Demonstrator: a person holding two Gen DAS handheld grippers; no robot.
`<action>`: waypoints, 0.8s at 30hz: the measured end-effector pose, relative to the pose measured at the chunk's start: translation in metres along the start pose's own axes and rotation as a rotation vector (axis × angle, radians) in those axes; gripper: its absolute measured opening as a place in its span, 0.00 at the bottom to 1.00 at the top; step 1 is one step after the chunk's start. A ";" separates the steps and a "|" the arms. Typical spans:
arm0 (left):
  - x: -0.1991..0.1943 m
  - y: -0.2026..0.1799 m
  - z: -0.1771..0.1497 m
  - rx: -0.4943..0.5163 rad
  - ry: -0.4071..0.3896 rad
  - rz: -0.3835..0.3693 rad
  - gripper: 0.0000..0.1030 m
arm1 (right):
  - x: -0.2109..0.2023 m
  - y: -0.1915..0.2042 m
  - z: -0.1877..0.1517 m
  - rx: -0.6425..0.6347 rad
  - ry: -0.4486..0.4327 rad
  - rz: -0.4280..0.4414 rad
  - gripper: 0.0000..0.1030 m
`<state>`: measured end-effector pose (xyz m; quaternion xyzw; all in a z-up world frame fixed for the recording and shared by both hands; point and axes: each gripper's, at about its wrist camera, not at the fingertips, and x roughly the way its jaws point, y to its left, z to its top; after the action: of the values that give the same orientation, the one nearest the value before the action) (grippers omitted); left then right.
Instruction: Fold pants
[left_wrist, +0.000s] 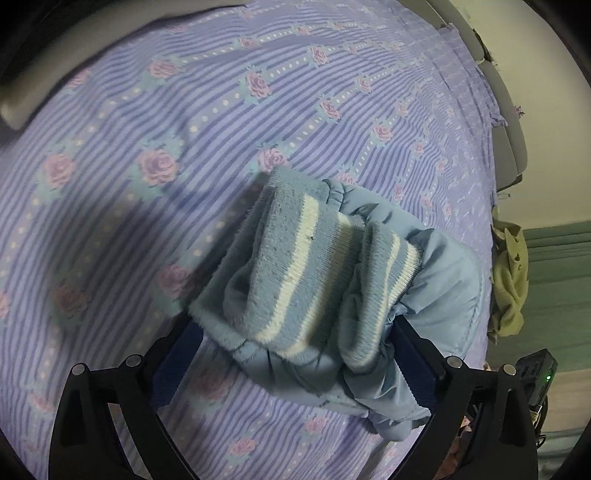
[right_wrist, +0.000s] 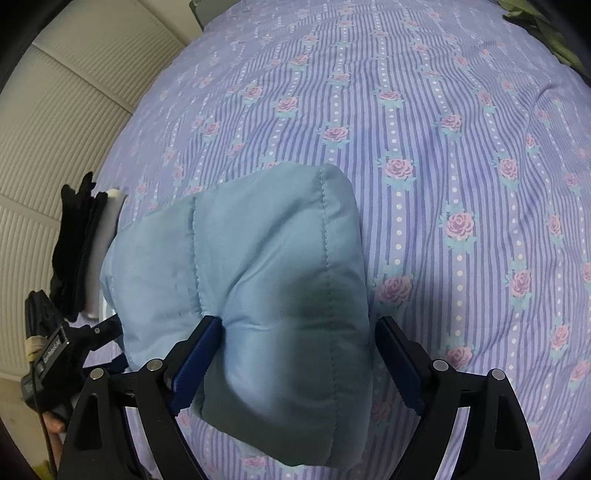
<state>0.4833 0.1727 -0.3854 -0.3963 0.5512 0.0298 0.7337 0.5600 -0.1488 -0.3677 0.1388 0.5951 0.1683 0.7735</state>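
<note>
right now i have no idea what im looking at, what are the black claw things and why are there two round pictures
No robot here: a person holds a two-finger gripper in each hand, and each gripper carries a wide-angle camera looking along its fingers. That is why both pictures are round.

One picture is from the left gripper, the other from the right gripper. The black prongs with blue pads at the bottom are their fingers.

Both look down on a bed with a purple striped rose-print sheet. On it lie padded light blue pants, folded into a bundle, with striped knit cuffs on top.

The left gripper is open around the cuff end. The right straddles the other end, with one pad denting the fabric; whether it truly grips is unclear.
</note>
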 end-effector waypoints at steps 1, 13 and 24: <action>0.003 0.000 0.002 -0.005 0.000 -0.008 0.98 | 0.000 -0.002 0.000 0.006 -0.001 0.001 0.83; 0.008 0.005 0.010 -0.077 0.014 -0.063 0.82 | 0.023 0.002 0.012 0.091 0.020 0.037 0.83; -0.015 -0.031 0.005 0.076 -0.041 0.053 0.55 | 0.007 0.028 0.013 0.008 0.013 -0.010 0.60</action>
<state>0.4958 0.1606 -0.3555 -0.3525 0.5472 0.0364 0.7583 0.5717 -0.1205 -0.3585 0.1377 0.6017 0.1630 0.7697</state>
